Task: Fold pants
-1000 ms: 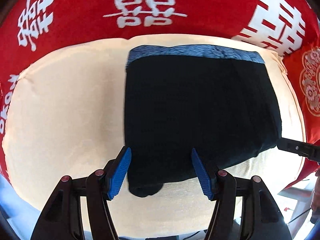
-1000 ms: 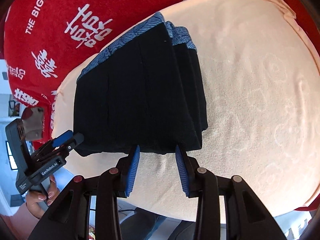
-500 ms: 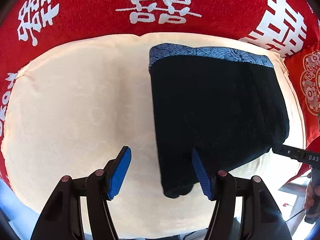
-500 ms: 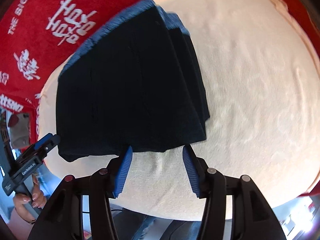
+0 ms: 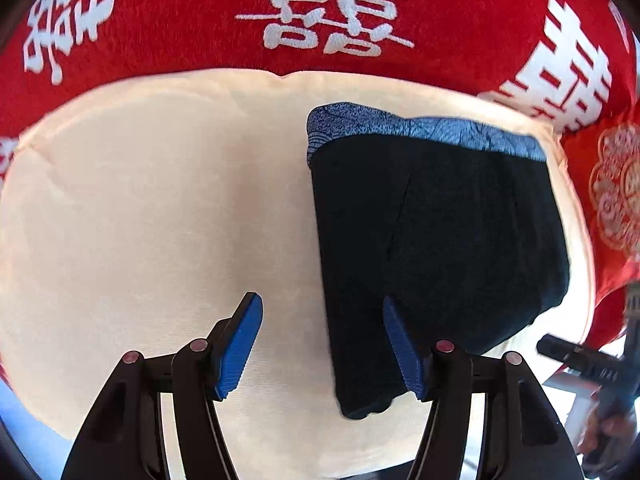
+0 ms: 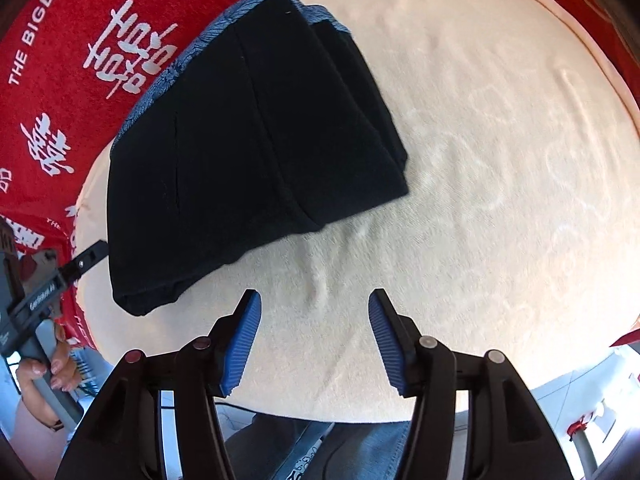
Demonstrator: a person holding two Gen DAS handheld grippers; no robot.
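The pants (image 5: 436, 240) are folded into a thick dark rectangle with several layers, and a blue patterned waistband (image 5: 420, 128) shows along the far edge. They lie on a cream cloth (image 5: 160, 220) over a red blanket (image 5: 180, 20). The left gripper (image 5: 322, 344) stands half open and holds nothing; its right finger is over the near corner of the pants. The right gripper (image 6: 314, 340) is opening above bare cloth, with nothing between the jaws
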